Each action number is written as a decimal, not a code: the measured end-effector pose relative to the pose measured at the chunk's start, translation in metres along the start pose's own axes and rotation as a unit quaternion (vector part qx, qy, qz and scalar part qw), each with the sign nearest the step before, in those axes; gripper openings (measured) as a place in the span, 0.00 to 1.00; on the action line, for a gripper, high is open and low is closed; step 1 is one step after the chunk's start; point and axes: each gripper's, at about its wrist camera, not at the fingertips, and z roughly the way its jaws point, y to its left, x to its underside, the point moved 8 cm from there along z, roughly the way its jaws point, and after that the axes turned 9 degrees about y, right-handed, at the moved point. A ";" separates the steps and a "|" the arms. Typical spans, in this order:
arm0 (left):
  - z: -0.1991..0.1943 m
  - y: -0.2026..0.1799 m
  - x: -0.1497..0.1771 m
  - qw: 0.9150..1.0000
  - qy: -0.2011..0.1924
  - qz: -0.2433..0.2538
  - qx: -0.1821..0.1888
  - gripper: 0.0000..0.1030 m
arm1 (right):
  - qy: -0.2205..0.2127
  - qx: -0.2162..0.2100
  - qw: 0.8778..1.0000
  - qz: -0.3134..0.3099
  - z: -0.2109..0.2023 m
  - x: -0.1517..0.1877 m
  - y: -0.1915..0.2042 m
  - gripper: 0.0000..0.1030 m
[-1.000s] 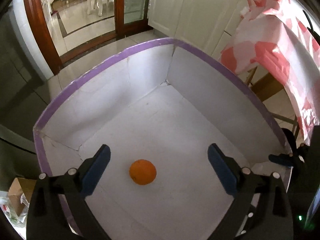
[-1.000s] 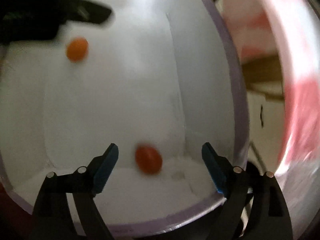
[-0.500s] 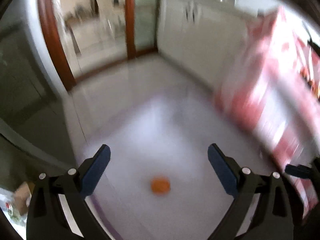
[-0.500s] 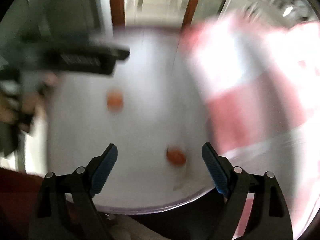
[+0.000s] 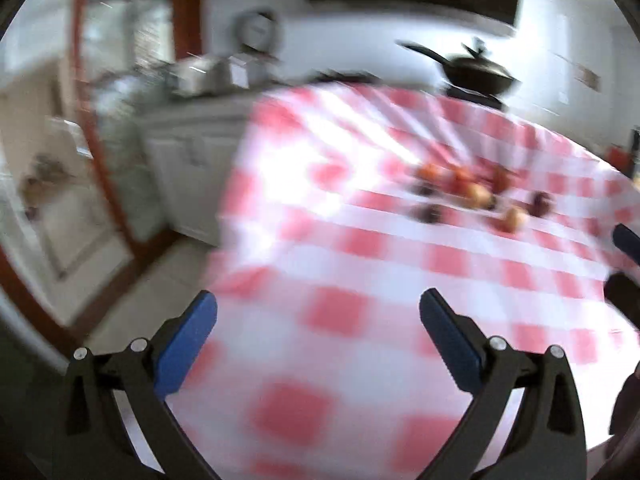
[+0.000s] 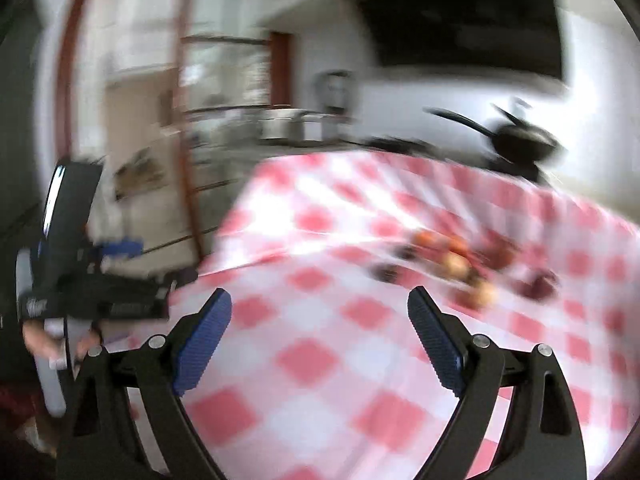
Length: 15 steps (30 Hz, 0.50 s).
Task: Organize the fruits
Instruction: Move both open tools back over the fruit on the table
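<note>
**Inspector:** What are the claws doing, and what are they carrying?

**Operator:** I am holding the left claw [image 5: 318, 334] spread wide with nothing between its blue pads. The right claw [image 6: 320, 330] is also gaping wide and carrying nothing. Both are hanging over the near part of the surface [image 5: 360, 272], which is wearing a red-and-white checked cloth.

**Inspector:** Where is the fruit lying?

**Operator:** In the left wrist view the fruits [image 5: 476, 196] are sitting in a loose cluster at about one o'clock from the claw, well apart from it. In the right wrist view the same fruits [image 6: 460, 266] are showing at about two o'clock. Both views are blurring, so I cannot count the pieces or name their kinds; I am seeing orange, red and dark ones.

**Inspector:** How far along are you judging the job?

**Operator:** No container is showing in either view, and the cluster is lying ungathered. I am judging that most of the sorting is remaining, with the next pick not yet begun.

**Inspector:** Anything else in view?

**Operator:** A dark lidded pan [image 5: 476, 70] is standing beyond the surface at twelve o'clock.
</note>
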 end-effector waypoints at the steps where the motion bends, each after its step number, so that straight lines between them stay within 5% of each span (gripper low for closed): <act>1: 0.015 -0.025 -0.006 1.000 0.008 0.006 0.018 0.99 | -0.001 0.019 0.999 0.030 0.014 -0.008 -0.027 0.84; 8: 0.112 -0.147 -0.046 0.994 0.040 0.022 0.101 0.99 | 0.066 0.153 0.969 0.183 0.071 0.005 -0.208 0.85; 15: 0.158 -0.212 -0.065 0.989 0.051 0.034 0.137 0.99 | 0.107 0.183 0.959 0.187 0.136 0.011 -0.282 0.86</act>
